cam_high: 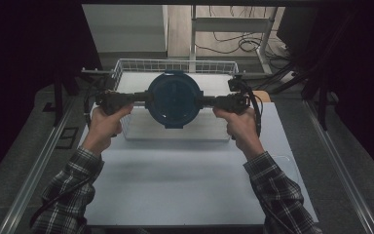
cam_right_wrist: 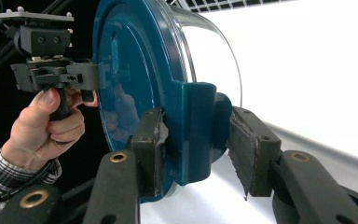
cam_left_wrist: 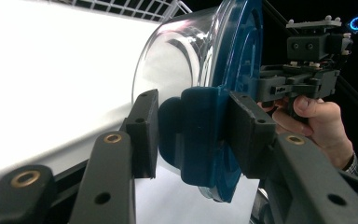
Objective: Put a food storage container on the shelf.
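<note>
A round container with a dark blue lid and a clear bowl hangs in the air over the wire basket, lid facing up toward the high view. My left gripper is shut on the blue side tab at the container's left. The black pads press on both faces of that tab. My right gripper is shut on the opposite blue tab. In the left gripper view the other hand and its gripper show beyond the lid.
A white wire basket with a white floor stands on the far half of the pale table, directly below the container. Behind it are a metal stand and loose cables. Dark curtains flank both sides.
</note>
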Action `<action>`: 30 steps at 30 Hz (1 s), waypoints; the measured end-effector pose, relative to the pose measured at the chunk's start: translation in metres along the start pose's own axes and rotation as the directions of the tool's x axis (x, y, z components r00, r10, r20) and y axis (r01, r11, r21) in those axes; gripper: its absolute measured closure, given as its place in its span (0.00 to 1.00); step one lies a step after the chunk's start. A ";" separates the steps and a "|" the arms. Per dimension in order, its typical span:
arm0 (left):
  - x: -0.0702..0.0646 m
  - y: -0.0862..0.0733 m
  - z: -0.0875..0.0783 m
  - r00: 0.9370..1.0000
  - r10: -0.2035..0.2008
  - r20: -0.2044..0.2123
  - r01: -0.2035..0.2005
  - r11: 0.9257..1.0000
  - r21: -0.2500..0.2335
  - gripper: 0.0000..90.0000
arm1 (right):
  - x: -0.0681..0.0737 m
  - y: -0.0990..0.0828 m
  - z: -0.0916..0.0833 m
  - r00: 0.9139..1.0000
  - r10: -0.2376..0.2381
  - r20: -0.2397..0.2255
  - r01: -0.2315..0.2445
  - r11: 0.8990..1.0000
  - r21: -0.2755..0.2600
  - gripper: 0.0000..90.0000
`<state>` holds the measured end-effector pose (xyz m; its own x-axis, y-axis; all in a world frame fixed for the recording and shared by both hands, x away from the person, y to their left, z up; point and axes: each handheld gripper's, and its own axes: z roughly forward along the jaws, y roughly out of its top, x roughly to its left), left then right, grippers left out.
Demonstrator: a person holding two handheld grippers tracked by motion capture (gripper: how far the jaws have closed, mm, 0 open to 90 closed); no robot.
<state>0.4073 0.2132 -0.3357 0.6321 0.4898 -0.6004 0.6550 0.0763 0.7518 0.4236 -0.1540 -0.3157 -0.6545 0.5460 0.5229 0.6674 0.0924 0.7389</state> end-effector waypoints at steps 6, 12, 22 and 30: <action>0.014 0.017 0.008 1.000 -0.025 0.007 0.025 1.000 0.000 0.63 | -0.009 0.017 0.006 1.000 0.013 0.014 -0.013 1.000 -0.005 0.63; 0.027 0.026 0.011 0.998 -0.058 0.034 0.058 0.998 -0.016 0.63 | -0.019 0.030 0.013 0.999 0.044 0.001 -0.044 0.999 -0.013 0.63; 0.034 0.038 0.019 0.997 -0.071 -0.006 0.071 0.997 -0.042 0.62 | -0.023 0.047 0.018 0.998 0.060 0.036 -0.059 0.998 -0.024 0.62; 0.040 0.039 0.022 0.994 -0.102 -0.031 0.100 0.993 -0.056 0.61 | -0.030 0.052 0.024 0.996 0.085 0.024 -0.084 0.996 -0.035 0.60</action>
<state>0.4667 0.2168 -0.3363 0.5490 0.5060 -0.6653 0.6910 0.1731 0.7019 0.4864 -0.1455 -0.3037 -0.5867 0.5717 0.5735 0.7071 0.0166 0.7069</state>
